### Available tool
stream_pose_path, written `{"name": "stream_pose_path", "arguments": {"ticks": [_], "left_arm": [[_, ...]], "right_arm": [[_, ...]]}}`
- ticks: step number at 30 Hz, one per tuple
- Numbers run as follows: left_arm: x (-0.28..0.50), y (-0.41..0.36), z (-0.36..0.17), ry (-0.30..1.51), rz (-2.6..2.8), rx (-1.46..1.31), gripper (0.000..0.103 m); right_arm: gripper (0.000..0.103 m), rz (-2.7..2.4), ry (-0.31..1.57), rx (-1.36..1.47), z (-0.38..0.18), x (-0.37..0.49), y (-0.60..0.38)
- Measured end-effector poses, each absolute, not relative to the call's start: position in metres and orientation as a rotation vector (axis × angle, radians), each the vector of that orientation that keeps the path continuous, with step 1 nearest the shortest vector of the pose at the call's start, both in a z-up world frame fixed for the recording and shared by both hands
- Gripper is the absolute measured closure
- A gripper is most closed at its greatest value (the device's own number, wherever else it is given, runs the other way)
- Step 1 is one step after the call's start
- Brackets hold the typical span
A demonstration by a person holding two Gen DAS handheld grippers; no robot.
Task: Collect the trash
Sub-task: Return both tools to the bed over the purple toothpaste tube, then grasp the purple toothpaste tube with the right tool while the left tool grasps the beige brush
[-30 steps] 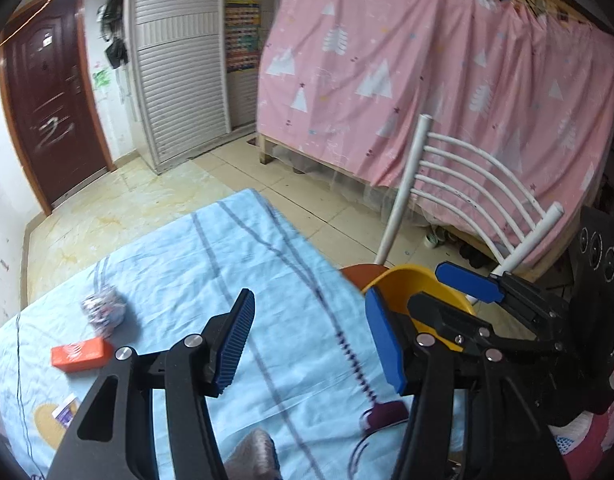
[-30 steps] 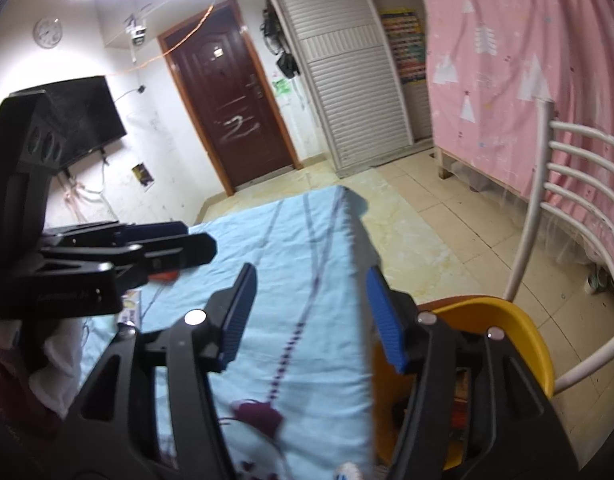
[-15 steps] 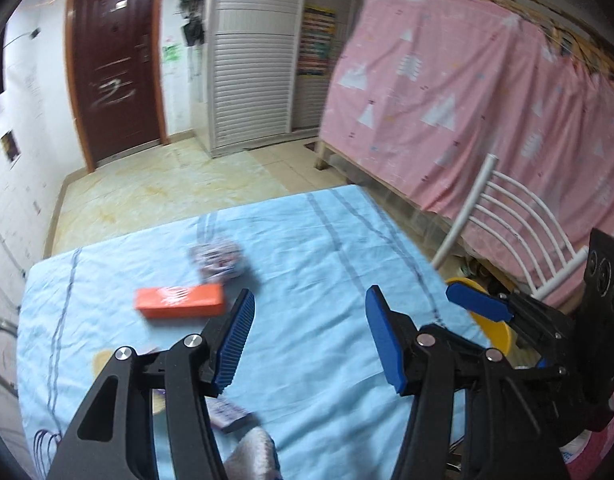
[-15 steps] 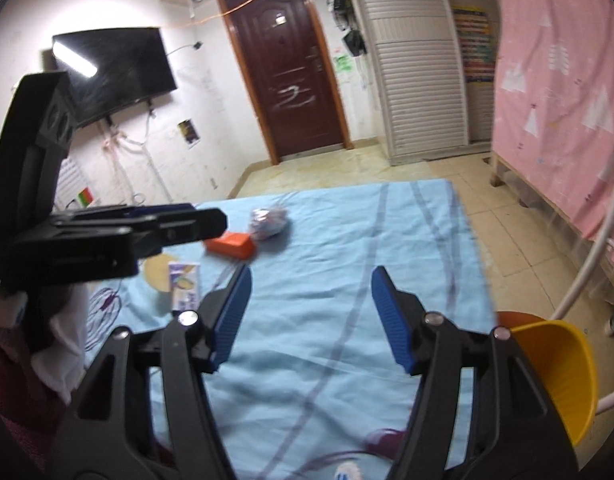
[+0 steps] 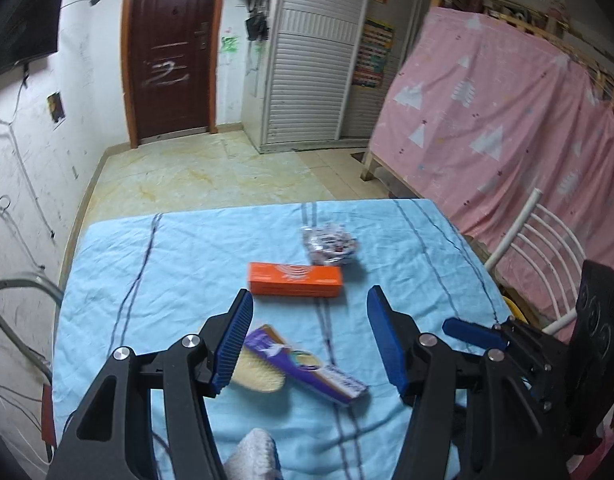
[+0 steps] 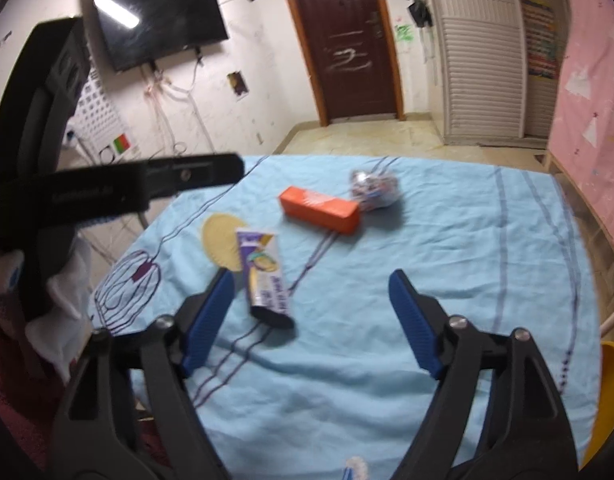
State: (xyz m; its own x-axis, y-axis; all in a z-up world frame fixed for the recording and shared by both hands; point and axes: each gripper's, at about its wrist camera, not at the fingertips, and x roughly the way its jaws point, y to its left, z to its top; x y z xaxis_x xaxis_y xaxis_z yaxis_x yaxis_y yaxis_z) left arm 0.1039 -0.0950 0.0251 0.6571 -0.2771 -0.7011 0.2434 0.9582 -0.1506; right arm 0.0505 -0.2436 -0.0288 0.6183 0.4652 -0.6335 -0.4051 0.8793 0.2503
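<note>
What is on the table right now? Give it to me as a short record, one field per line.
surface: table under light blue cloth
far item: crumpled wrapper
middle item: orange box, beside the wrapper
near item: purple tube
bin: yellow bin off the table's right edge
left gripper: open, holds nothing
right gripper: open, holds nothing

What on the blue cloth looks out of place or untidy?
Three loose items lie scattered on the tablecloth: an orange box, a crumpled wrapper just beyond it, and a purple tube lying askew, partly over a yellow circle printed on the cloth. Nothing looks spilled or broken. Both grippers, left and right, hang open above the cloth, empty.
</note>
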Motion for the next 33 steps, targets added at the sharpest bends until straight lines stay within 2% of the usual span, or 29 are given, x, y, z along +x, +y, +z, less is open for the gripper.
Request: {"name": "stream_pose_path", "arguments": {"ticks": [16, 29, 33], "left_arm": [[0.122, -0.038, -0.011, 0.910, -0.237, -0.186, 0.052], [0.140, -0.032, -0.040, 1.017, -0.292, -0.333, 0.052], [0.143, -0.035, -0.048, 1.044, -0.284, -0.336, 0.052]], "right_arm": [[0.026, 0.608, 0.871, -0.039, -0.055, 0.079, -0.187], [0.047, 0.638, 0.923, -0.088, -0.067, 0.094, -0.174], [0.068, 0.632, 0.930, -0.096, -0.068, 0.097, -0.173]]}}
